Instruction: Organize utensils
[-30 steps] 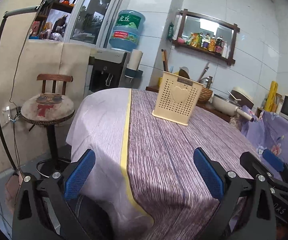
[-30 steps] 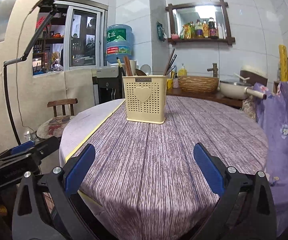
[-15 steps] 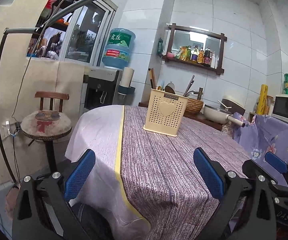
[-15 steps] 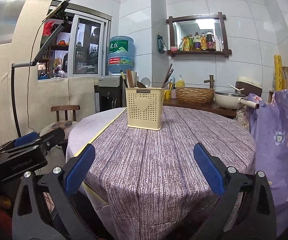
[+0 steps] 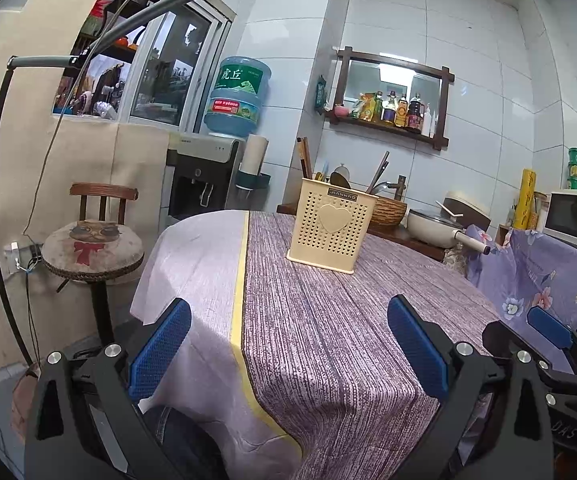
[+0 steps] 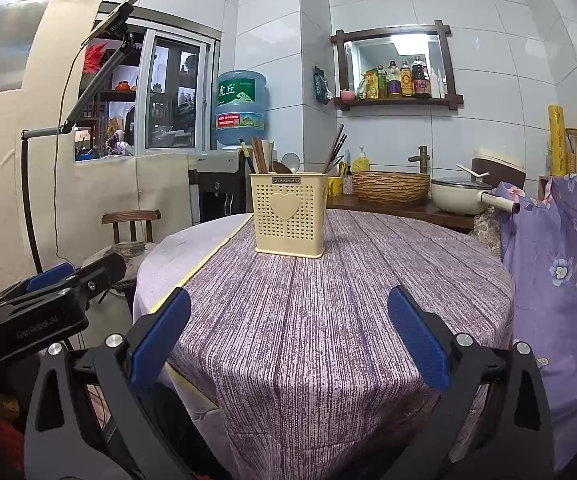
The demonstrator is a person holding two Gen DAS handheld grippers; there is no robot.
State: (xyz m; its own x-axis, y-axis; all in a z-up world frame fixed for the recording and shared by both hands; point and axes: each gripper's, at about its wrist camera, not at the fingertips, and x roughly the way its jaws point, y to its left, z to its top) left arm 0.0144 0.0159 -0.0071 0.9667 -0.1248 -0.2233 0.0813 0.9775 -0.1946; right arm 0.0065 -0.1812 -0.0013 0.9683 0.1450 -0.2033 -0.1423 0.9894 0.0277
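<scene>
Standing upright toward the far side of a round table [image 6: 368, 280] draped in a purple striped tablecloth [image 5: 328, 340], the cream perforated utensil holder [image 6: 290, 216] shows a raised heart on its front face and a small dark label near its rim. Brown chopsticks [image 6: 259, 155] rise from its left compartment, a spoon [image 6: 284, 167] sits near the middle, and darker utensil handles [image 6: 334, 152] lean out to the right. In the left wrist view the same holder [image 5: 330, 226] is seen slightly turned, just right of the yellow stripe [image 5: 238, 288] that divides the purple cloth from a paler section. The left gripper [image 5: 288, 354] is spread wide with nothing between its blue pads [image 5: 160, 354], held low at the near edge of the table, well apart from the holder. The right gripper [image 6: 288, 354] is likewise spread wide and holds nothing, hovering at the near edge and facing the holder head-on; each gripper shows at the margin of the other's view. Behind the table are a water dispenser [image 5: 204, 176] with a blue bottle [image 5: 238, 96], a wooden stool [image 5: 92, 248], a woven basket [image 6: 390, 187], a white pan [image 6: 464, 198] and a wall shelf [image 6: 398, 100] of bottles.
</scene>
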